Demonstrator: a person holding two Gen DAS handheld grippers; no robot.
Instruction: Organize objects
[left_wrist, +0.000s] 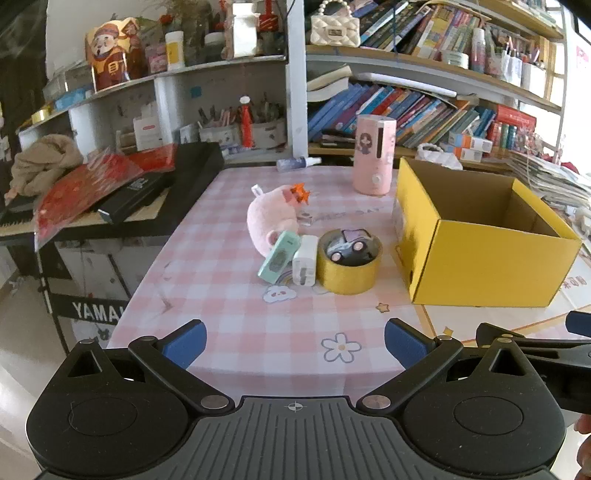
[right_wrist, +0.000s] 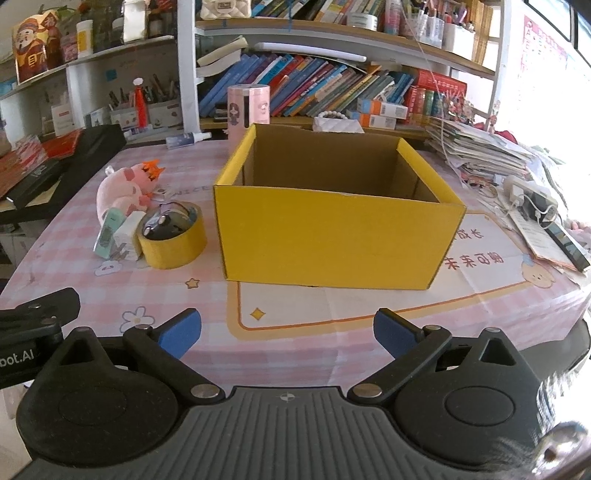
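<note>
Checked cloth (left_wrist: 229, 280), square cardboard box (right_wrist: 332, 236)

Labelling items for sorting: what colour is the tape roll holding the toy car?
Yellow tape roll, clearest in the left wrist view.

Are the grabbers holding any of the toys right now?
No. The left gripper and right gripper are both open and hold nothing.
</note>
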